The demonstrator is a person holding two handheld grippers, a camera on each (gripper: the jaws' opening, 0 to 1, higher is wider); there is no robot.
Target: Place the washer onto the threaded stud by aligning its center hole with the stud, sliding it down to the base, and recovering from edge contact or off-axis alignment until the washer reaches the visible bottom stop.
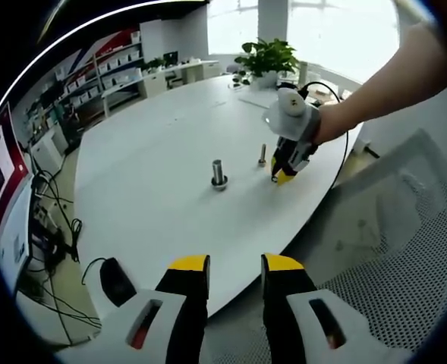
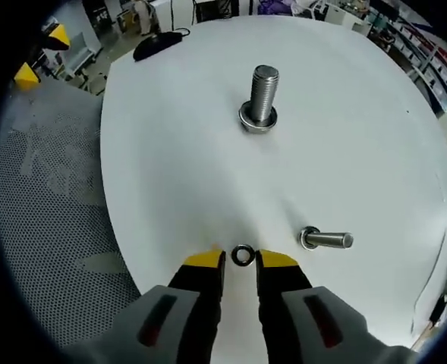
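Observation:
The small steel washer (image 2: 243, 255) sits flat at table level between my right gripper's (image 2: 240, 259) yellow fingertips, which stand close against its two sides. The large threaded stud (image 2: 261, 95) stands upright on a wide round base farther out on the white table (image 2: 170, 152); it also shows in the left gripper view as the stud (image 1: 219, 174). There my right gripper (image 1: 282, 176), held by a person's arm, points down at the table right of the stud. My left gripper (image 1: 235, 265) hangs open off the table's near edge, holding nothing.
A smaller bolt (image 2: 325, 240) stands just right of the washer, seen as the bolt (image 1: 262, 155) beside the right gripper. A mesh chair (image 1: 390, 250) sits by the table edge. A potted plant (image 1: 267, 59) and papers lie at the far side.

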